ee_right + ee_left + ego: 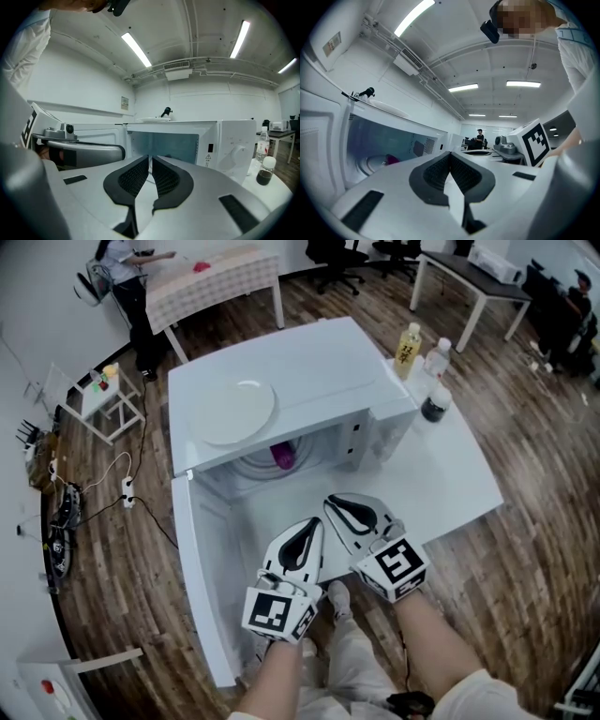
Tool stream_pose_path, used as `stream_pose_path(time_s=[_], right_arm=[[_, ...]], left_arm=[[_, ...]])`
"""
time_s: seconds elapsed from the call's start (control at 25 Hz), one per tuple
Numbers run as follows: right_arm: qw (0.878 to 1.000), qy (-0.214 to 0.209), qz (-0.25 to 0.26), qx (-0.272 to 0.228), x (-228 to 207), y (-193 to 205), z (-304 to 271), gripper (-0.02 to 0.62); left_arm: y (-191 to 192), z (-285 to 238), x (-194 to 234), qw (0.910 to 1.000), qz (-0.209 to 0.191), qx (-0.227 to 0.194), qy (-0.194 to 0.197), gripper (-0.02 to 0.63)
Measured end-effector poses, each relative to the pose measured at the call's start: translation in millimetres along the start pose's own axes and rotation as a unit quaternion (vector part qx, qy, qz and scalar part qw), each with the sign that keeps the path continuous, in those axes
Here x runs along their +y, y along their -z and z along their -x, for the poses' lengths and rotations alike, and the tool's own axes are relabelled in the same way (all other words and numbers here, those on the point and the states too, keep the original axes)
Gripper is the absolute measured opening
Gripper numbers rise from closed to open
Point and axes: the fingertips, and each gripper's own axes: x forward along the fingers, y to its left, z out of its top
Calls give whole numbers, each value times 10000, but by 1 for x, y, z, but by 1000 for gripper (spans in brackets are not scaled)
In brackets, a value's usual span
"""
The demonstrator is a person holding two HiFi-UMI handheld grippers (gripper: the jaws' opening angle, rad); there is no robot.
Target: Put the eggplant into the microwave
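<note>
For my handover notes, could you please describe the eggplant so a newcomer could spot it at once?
Find the white microwave on the white table, its door swung wide open. Inside, on the round turntable, lies the eggplant. It is the only purple thing in that all-white cavity.

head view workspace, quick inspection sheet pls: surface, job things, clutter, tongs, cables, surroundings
surface: white table carrying the microwave
job's things: microwave door open; purple eggplant inside
clutter: white plate on top of the microwave; three bottles beside it
grippers: left tongs and right tongs both shut, empty, outside the opening
cables: power strip and cords on the floor, left
surroundings: wood floor, checked table with a person, desk, chairs
</note>
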Motion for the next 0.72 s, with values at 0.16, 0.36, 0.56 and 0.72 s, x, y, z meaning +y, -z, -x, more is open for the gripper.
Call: stream_pose_path(time_s=[0.16,0.36,0.56,0.72], right_arm=[[9999,130,-70,-28,4,-4,15,41],[9996,246,-30,-165,10,-17,35,37],[9991,331,94,-261,28,-37,53,37],[9985,443,89,-324,45,-48,70,37]], left_arm=[[-5,5,-9,9999,-77,12,123,2],[-12,15,-21,9997,-76,3,249,2],[-23,28,-41,9985,-69,-26,537,2],[-31,42,-57,9972,-14,-46,747,2]])
